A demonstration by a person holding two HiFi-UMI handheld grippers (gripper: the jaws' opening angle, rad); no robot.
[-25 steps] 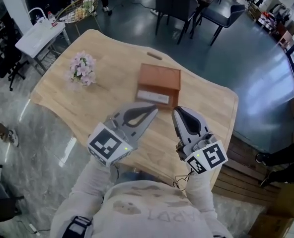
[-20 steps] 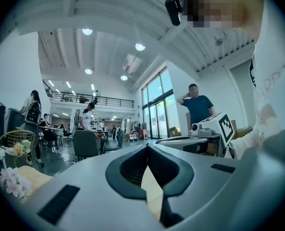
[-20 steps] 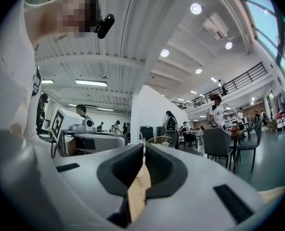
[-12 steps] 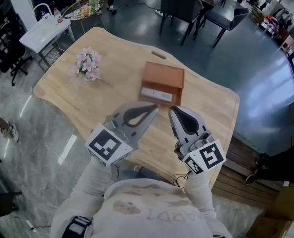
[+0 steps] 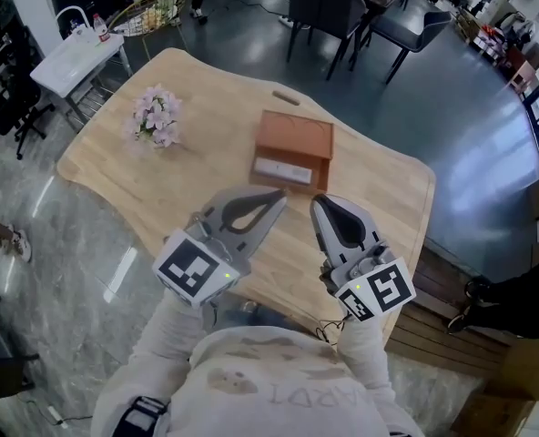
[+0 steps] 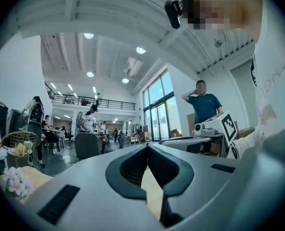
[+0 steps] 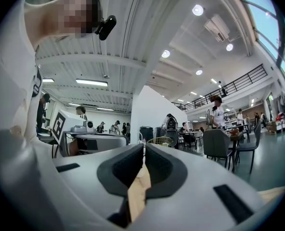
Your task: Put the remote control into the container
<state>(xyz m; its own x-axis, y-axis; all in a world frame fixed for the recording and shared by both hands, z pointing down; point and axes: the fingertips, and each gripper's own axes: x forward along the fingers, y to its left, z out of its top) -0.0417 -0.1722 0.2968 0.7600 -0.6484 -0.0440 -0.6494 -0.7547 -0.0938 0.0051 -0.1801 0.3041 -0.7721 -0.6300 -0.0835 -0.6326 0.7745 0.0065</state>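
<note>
While left gripper (image 5: 279, 196) and right gripper (image 5: 317, 205) have fingers closed, a boxy brown container (image 5: 293, 138) sits ahead

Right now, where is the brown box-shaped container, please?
Head view: the container sits centrally on the wooden table, beyond the left gripper, right of the pink flowers.

the person holds both arms bent and close in front of the chest, pale sleeves (image 5: 165, 340) down to the wrists. the left gripper (image 5: 271, 200) is held level, nose aimed toward one o'clock, its jaws pressed together at the tips with nothing between them. the right gripper (image 5: 320, 209) sits just beside it, aimed toward eleven o'clock, jaws likewise closed and empty. the two noses are near each other but apart.
</note>
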